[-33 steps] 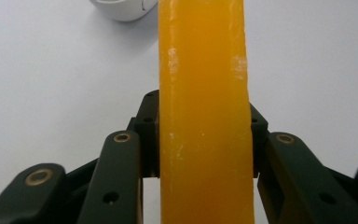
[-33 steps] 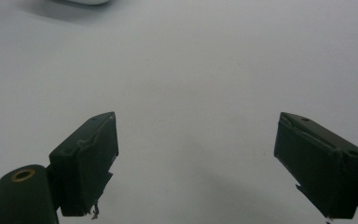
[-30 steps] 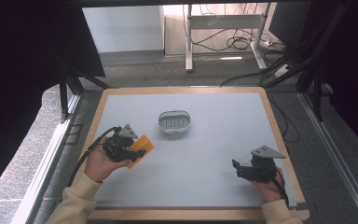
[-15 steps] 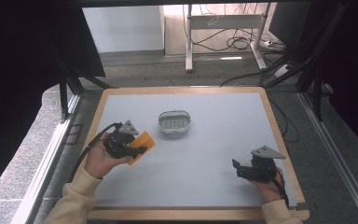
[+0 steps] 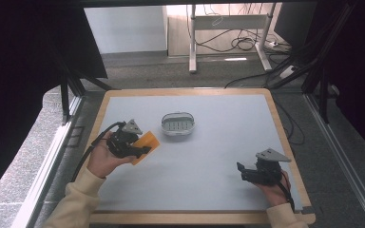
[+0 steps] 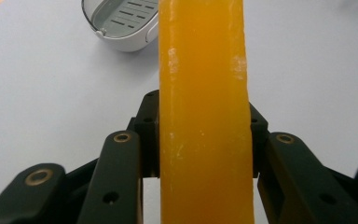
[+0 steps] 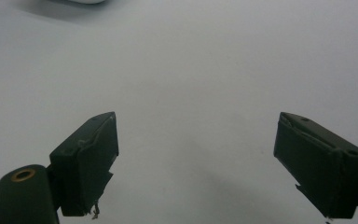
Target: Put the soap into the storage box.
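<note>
High view: your left gripper (image 5: pixel 140 151) has the orange soap bar (image 5: pixel 146 147) pinched and has barely moved over the last second; it sat at the same spot on the left of the table (image 5: pixel 209 190) in the earlier frames too, so the carry looks stalled or only just starting; the white soap dish (image 5: pixel 177 124) stays put, up and to the right of the bar, near but apart; left gripper view confirms the grip: jaws clamp the bar's (image 6: pixel 204 116) two narrow sides, bar standing on edge, dish (image 6: pixel 121 23) ahead and left; right gripper (image 5: pixel 241 170) hasn't shifted either, parked near the right edge, jaws spread wide on nothing; likely next step: move the bar over the dish and set it in.
</note>
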{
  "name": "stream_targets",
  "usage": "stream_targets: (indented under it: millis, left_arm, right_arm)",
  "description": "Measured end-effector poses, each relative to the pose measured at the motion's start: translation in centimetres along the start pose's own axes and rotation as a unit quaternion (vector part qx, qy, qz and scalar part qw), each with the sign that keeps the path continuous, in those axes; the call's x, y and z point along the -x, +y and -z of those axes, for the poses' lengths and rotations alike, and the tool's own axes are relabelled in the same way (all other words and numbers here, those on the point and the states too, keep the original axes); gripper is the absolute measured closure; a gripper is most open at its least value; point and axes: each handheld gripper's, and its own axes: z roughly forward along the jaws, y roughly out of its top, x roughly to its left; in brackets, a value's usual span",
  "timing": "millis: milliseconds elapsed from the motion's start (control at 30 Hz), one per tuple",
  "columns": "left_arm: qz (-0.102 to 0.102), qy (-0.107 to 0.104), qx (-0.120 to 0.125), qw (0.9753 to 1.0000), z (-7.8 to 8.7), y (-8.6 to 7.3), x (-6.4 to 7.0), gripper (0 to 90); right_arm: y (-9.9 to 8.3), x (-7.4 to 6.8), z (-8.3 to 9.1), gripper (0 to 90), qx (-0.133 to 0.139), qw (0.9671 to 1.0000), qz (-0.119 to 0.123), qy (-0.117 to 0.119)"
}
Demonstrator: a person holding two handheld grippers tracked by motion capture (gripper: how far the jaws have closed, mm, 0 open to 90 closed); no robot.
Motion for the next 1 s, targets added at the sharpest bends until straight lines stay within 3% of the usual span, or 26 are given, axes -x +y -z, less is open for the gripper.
stream_targets:
  millis: [1000]
  left_arm:
    - [-0.013,-0.002,0.0,0.9999,-0.6,2.3,-1.0,62.2]
  right_arm:
    - [0.0,0.1,0.0,14.2,0.001,1.0,0.001,-0.001]
